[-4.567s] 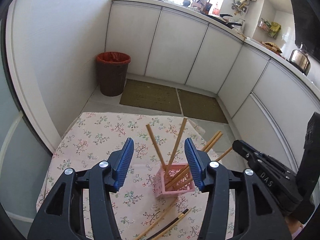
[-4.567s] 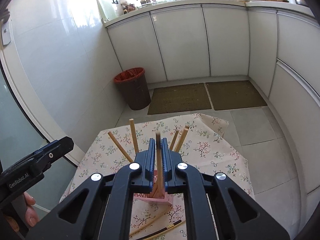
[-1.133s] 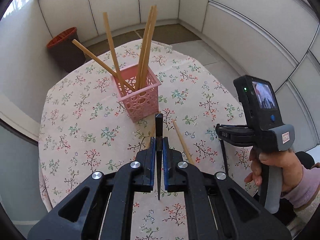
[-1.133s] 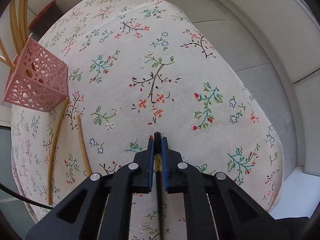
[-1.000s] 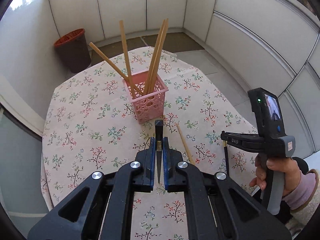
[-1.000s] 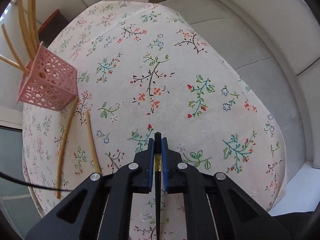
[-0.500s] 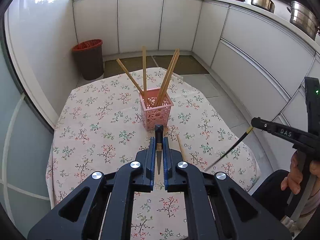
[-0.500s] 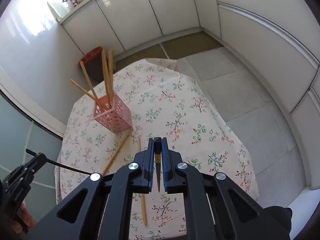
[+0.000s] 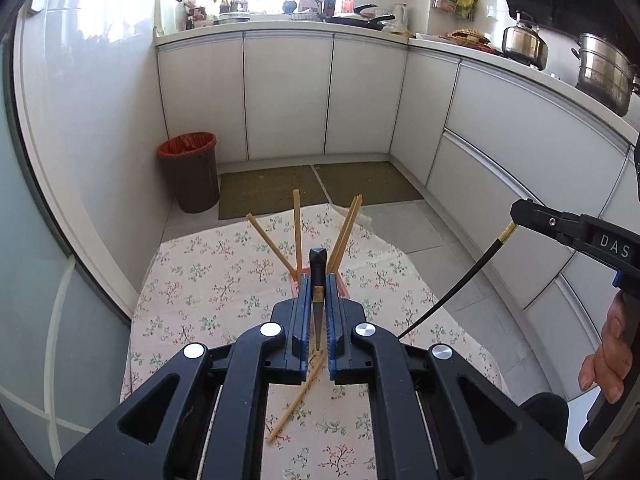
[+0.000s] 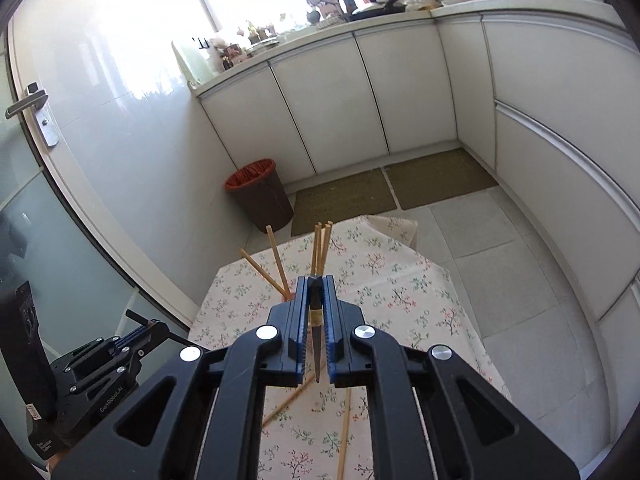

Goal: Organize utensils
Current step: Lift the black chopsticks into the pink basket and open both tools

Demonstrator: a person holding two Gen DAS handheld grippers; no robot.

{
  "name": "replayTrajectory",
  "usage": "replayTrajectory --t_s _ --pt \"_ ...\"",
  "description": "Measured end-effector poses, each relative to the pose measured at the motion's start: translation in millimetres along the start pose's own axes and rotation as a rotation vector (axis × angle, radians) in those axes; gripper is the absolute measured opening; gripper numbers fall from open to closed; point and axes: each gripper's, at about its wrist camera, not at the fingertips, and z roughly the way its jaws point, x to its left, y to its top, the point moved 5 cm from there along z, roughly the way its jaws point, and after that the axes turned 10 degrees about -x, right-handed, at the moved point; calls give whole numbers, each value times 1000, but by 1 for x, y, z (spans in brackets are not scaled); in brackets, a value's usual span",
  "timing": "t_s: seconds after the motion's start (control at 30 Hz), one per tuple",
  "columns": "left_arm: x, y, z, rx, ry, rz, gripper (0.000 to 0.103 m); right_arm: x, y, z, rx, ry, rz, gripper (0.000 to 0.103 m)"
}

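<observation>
My left gripper (image 9: pixel 318 280) is shut on a black chopstick (image 9: pixel 318 268) and holds it above the floral table (image 9: pixel 224 280). Behind its fingers stands the pink basket (image 9: pixel 295 283), mostly hidden, with several wooden chopsticks (image 9: pixel 297 232) sticking up. My right gripper (image 10: pixel 315 284) is shut on another black chopstick (image 10: pixel 315 316); it shows in the left wrist view (image 9: pixel 516 216) at the right with its chopstick (image 9: pixel 456 284) hanging down-left. The basket's chopsticks (image 10: pixel 320 248) rise beyond the right gripper. Loose wooden chopsticks (image 9: pixel 298 396) (image 10: pixel 345 432) lie on the table.
A brown bin with a red liner (image 9: pixel 190 176) stands on the floor beyond the table. White cabinets (image 9: pixel 288 96) line the back and right walls. Two floor mats (image 9: pixel 272 190) lie in front of them. A glass door (image 10: pixel 44 240) is at the left.
Both grippers have risen and tilted up from the table, each carrying its black chopstick. The kitchen counters have come into view and the basket now sits behind the fingers.
</observation>
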Motion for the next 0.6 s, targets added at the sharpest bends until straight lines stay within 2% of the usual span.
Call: replayTrajectory --t_s 0.1,0.3,0.43,0.6 --pt "0 17 9 -24 -2 -14 6 7 16 6 -49 16 -4 7" --pt "4 36 47 -28 14 -45 6 12 31 40 -57 21 7 7" --pt "8 33 80 7 21 -54 6 6 30 67 -31 14 18 7" --pt "11 13 118 83 8 -58 7 1 22 99 2 3 15 7"
